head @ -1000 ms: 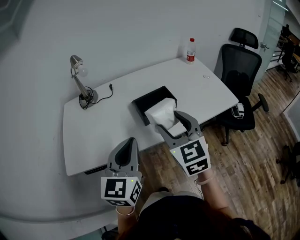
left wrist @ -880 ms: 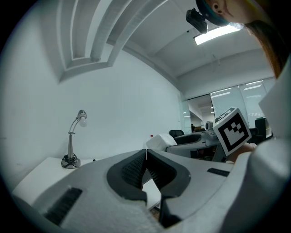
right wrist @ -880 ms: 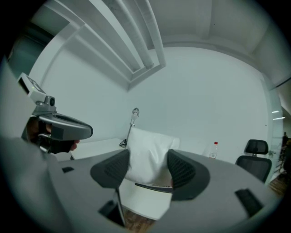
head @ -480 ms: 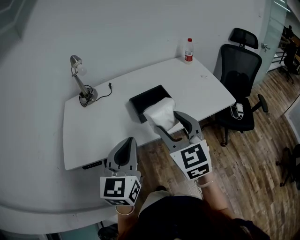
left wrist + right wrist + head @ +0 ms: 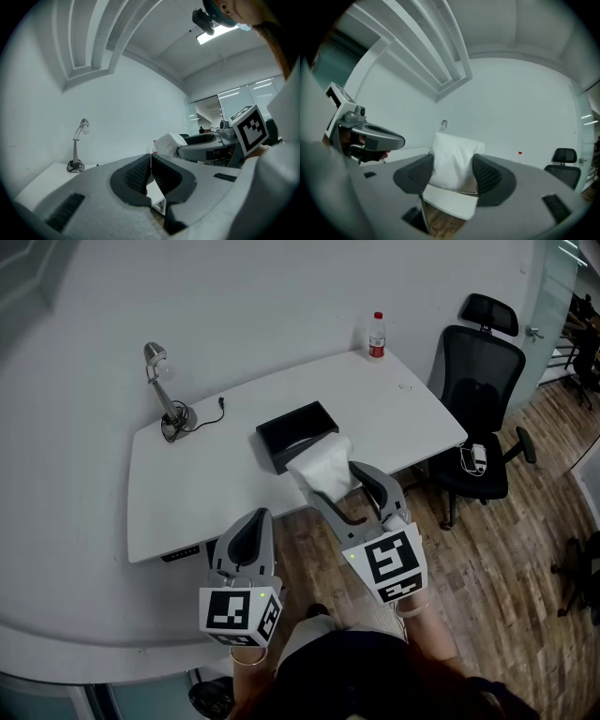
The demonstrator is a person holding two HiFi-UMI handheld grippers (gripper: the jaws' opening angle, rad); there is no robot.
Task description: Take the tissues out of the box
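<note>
Right gripper [image 5: 339,486] clamps the tissues [image 5: 323,465] — box [image 5: 295,432] at their 11 o'clock. Left gripper [image 5: 249,521] is closed and empty, with the lamp [image 5: 164,390] at the table's [image 5: 216,484] 10 o'clock.

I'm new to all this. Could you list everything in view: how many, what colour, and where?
table: 1, white, against the wall
box: 1, black, middle of the table
tissues: 1 bundle, white, between the right gripper's jaws, by the box's near edge
lamp: 1, silver, table's far left corner
bottle: 1, clear with red label, table's far right corner
chair: 1, black, right of the table
floor: brown wood, under and around the chair
left gripper: 1, grey, jaws together, empty, before the table's near edge
right gripper: 1, grey, jaws closed on the tissues
</note>
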